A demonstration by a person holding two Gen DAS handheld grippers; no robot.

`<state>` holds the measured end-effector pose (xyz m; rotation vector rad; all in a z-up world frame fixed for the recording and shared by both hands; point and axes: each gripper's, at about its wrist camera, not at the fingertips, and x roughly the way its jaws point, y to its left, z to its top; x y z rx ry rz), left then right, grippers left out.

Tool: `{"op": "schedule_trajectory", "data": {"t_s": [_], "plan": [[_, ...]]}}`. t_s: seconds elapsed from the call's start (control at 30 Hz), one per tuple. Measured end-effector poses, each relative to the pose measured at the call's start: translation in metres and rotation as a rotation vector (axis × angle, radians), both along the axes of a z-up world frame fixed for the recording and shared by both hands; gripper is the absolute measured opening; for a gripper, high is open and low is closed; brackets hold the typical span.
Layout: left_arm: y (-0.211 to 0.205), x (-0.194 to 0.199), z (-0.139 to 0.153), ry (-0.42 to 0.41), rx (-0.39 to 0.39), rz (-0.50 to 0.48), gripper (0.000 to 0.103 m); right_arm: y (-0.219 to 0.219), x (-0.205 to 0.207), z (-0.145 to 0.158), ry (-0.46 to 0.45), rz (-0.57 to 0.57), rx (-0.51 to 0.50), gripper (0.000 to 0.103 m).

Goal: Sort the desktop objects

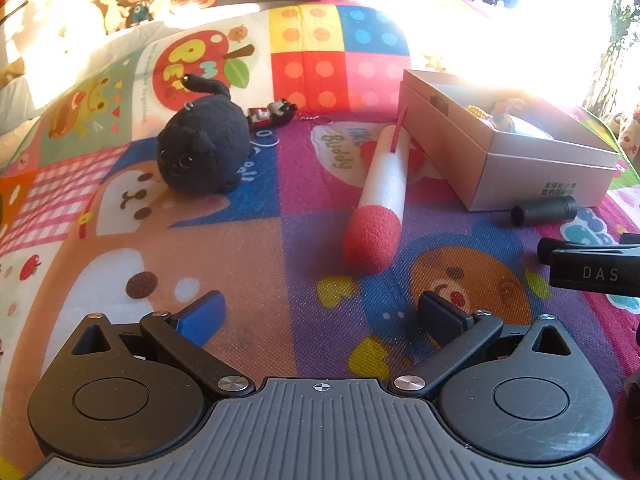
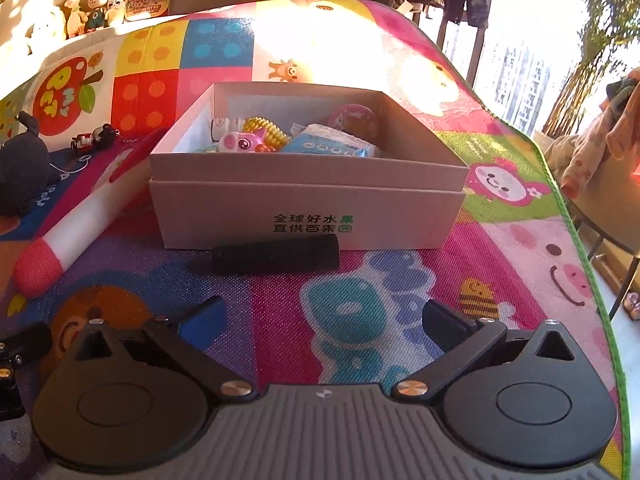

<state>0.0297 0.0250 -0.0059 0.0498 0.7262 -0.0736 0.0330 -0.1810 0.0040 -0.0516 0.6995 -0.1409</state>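
On a colourful play mat lie a black plush cat (image 1: 204, 140), a small red and black keychain figure (image 1: 272, 114), a white foam stick with a red tip (image 1: 380, 196) and a black cylinder (image 1: 544, 210). An open cardboard box (image 2: 308, 208) holds several toys, among them a pink pig toy (image 2: 244, 142). The black cylinder (image 2: 276, 258) rests against the box's front wall, just ahead of my right gripper (image 2: 320, 320), which is open and holds nothing. My left gripper (image 1: 320, 316) is open too, near the foam stick's red tip.
The mat (image 2: 500, 240) ends at a green edge on the right, with a chair and clothes (image 2: 592, 160) beyond. Soft toys stand on a ledge (image 1: 128, 4) at the back. The other gripper's body (image 1: 592, 268) shows at the left view's right edge.
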Motion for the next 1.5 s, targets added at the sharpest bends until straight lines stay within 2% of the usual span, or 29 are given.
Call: {"op": "schedule_trajectory", "data": {"t_s": [0.2,0.7,0.77,0.9,1.07,1.5], "plan": [[0.003,-0.005,-0.001,-0.005,0.002,-0.003,0.103,-0.018,0.001,-0.001,0.028,0.008,0.117,0.103],[-0.001,-0.006,0.0,0.001,0.011,-0.008,0.103,-0.017,-0.002,-0.001,0.024,0.011,0.107,0.103],[0.001,-0.003,0.002,0.02,0.018,-0.029,0.103,-0.017,-0.002,-0.002,0.024,0.008,0.11,0.103],[0.001,0.002,0.008,0.052,0.081,-0.114,0.103,-0.019,-0.002,-0.001,0.025,0.009,0.108,0.103],[0.013,-0.004,0.0,0.003,0.011,-0.122,0.103,-0.018,-0.002,-0.001,0.023,0.006,0.105,0.103],[0.014,-0.004,-0.001,-0.001,0.005,-0.125,0.103,-0.017,0.001,-0.001,0.035,0.009,0.112,0.103]]}}
